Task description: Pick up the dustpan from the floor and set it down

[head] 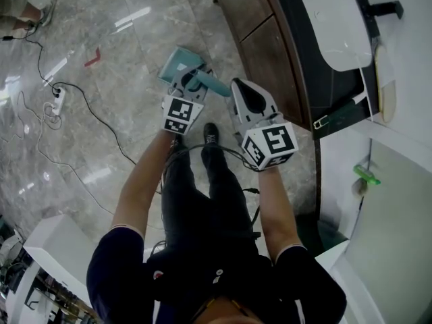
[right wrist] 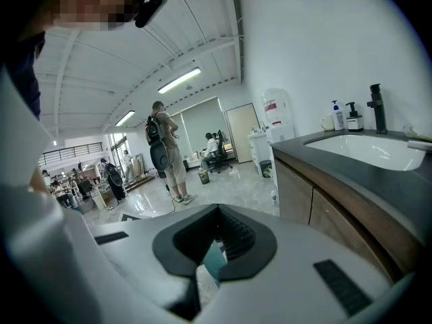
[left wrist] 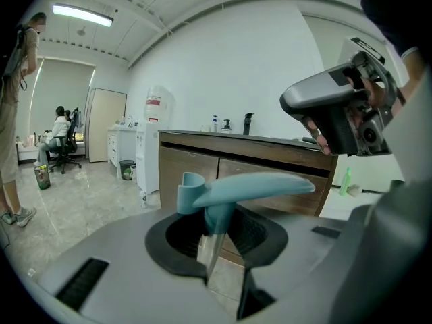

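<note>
Because the head view looks steeply down, it gives me the marble floor (head: 135, 19), the wooden cabinet (head: 260, 39) on the right and the white sink (head: 337, 19) in its dark top, but not how high anything hangs. The left gripper view settles that: the teal dustpan (left wrist: 250, 187) is up in front of the cabinet doors, clear of the floor. Only the right gripper view shows a standing person with a backpack (right wrist: 165, 150) far across the room. Only the head view shows the power strip (head: 58, 100) on the floor at far left.

The left gripper (left wrist: 219, 238) is clamped on the dustpan's neck just under the handle. The right gripper (right wrist: 214, 248) has its jaws drawn nearly together with nothing between them. A sliver of teal shows through the slit from beyond.

From above, the dustpan's long axis runs slantwise, with the pan at far left and the handle's tapered end pointing near and right, just beside the right gripper's nose. In the left gripper view the handle lies about level, tip to the right.
</note>
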Demonstrator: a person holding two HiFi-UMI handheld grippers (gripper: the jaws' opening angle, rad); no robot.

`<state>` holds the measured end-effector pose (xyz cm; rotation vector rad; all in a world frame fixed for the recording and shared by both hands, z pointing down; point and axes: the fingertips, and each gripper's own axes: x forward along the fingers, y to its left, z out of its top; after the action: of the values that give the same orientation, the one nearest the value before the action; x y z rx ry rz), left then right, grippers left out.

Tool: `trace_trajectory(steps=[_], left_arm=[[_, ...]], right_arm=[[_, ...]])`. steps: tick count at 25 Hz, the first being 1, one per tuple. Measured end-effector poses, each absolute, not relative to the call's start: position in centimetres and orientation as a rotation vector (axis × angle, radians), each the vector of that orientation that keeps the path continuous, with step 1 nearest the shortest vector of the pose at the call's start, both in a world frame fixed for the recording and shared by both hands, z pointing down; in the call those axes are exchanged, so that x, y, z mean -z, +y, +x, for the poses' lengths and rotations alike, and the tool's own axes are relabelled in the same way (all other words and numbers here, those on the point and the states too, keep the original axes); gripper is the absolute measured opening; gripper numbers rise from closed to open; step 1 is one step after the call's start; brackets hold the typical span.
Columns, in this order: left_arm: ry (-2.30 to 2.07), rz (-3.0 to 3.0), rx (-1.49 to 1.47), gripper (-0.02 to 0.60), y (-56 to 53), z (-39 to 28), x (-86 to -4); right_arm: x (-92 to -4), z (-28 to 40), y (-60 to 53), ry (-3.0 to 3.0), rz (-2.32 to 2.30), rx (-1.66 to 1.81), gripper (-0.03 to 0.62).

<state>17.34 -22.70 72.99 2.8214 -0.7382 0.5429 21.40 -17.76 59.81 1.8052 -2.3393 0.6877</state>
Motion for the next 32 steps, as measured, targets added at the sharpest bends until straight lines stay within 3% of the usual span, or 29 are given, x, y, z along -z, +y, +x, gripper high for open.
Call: trace_trajectory(steps=[24, 32], left_arm=[[-0.712, 2.560, -0.813, 0.091, -16.3, 9.6, -77.3], [-0.814, 2.586, -0.742, 0.089, -15.6, 4.3, -68.8]], right_arm=[[-57.0, 18.5, -15.4, -2.359, 1.770, -0.660, 0.006], [-52.6, 15.8, -14.9, -2.407, 1.731, -0.600, 0.006]])
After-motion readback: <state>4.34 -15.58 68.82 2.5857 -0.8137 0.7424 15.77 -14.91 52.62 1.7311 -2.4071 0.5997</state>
